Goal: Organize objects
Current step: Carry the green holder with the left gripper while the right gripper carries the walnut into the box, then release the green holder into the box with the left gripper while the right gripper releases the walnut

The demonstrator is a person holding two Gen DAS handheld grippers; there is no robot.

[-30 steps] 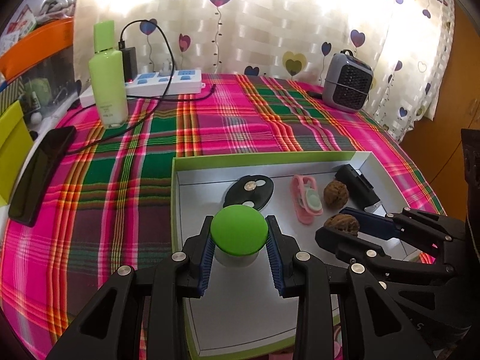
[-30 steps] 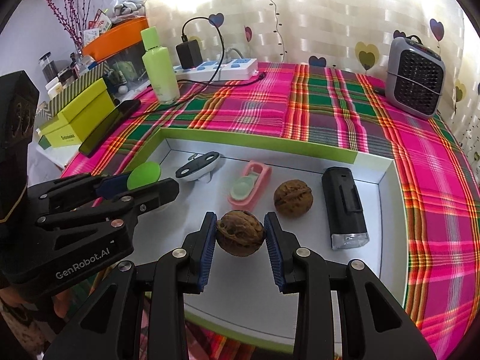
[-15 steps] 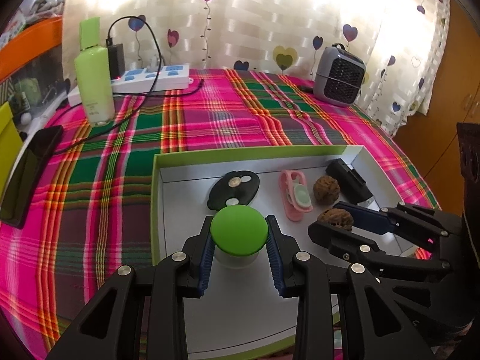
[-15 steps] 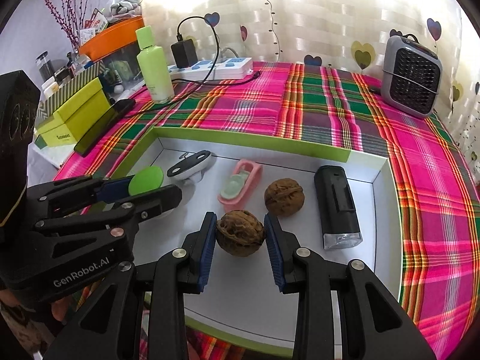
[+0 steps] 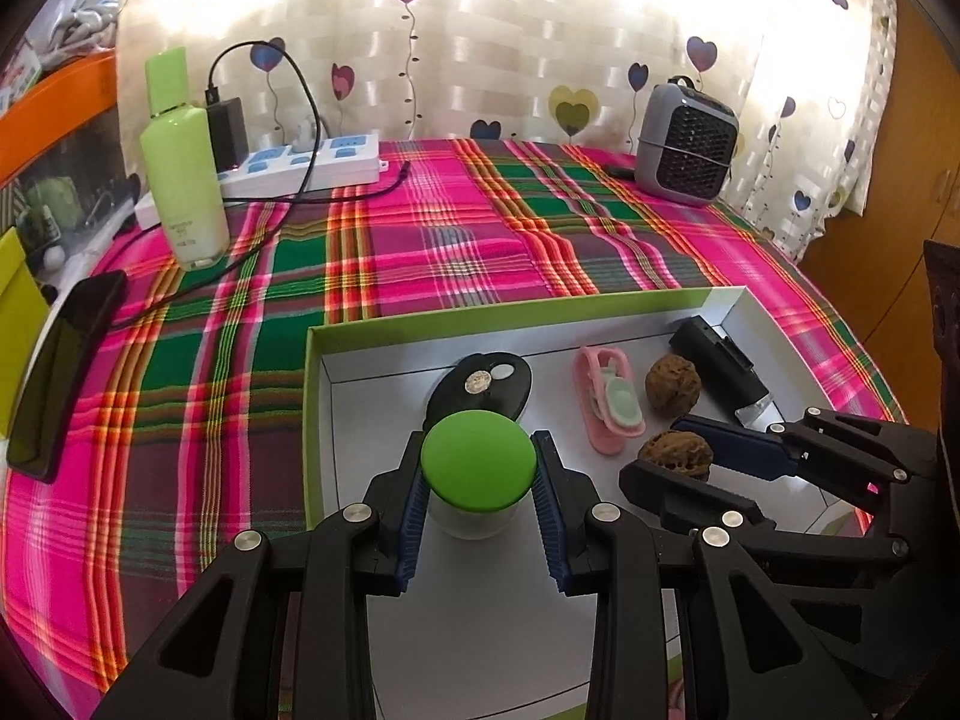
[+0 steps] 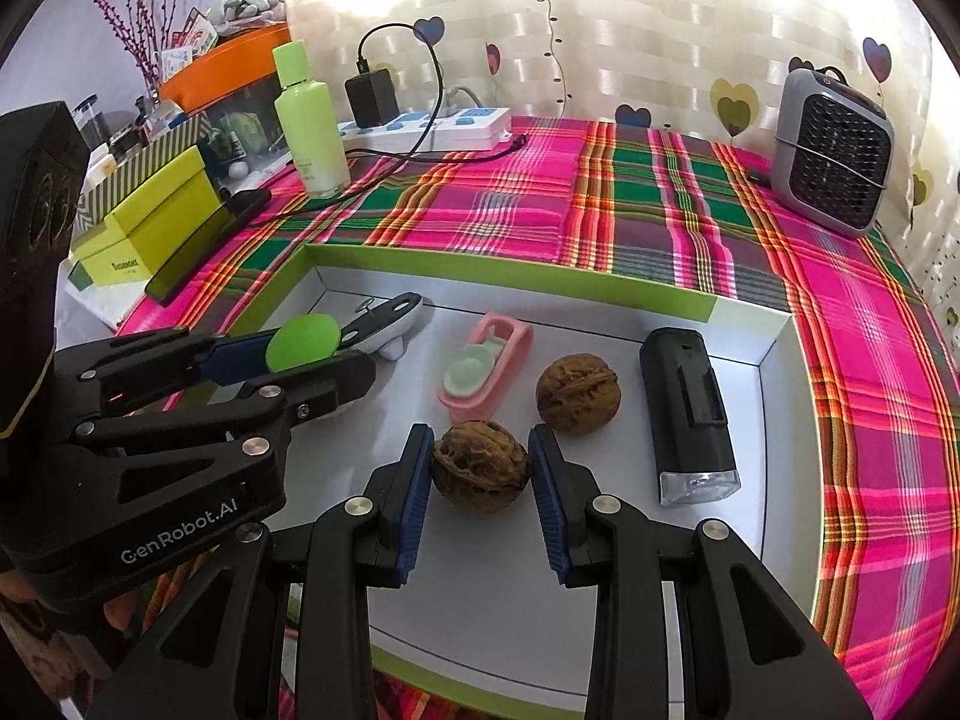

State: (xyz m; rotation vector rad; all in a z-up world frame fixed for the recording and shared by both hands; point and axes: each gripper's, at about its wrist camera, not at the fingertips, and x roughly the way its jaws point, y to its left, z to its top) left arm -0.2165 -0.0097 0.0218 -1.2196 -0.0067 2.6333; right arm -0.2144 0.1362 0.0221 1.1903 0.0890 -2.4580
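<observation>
On the plaid-covered desk [image 6: 672, 204], a shallow green-rimmed box [image 6: 510, 273] is seen with most of the small things already gathered on its white floor. Along its far side, a black flashlight-like device [image 6: 684, 414], a pink oblong case [image 6: 486, 369], a black oval gadget [image 5: 486, 387] and a loose walnut [image 6: 577, 393] are laid in a rough row. A small jar with a green lid [image 5: 478, 468] is pinched by the left claw [image 5: 480, 504], and a second walnut [image 6: 480, 467] is gripped between the blue pads of the right claw [image 6: 480, 474]; both are held over the near part of the box. The sorting is judged nearly done: only these two held items appear left to be set down and released. The bottle, power strip and heater outside the box seem not to be part of it.
</observation>
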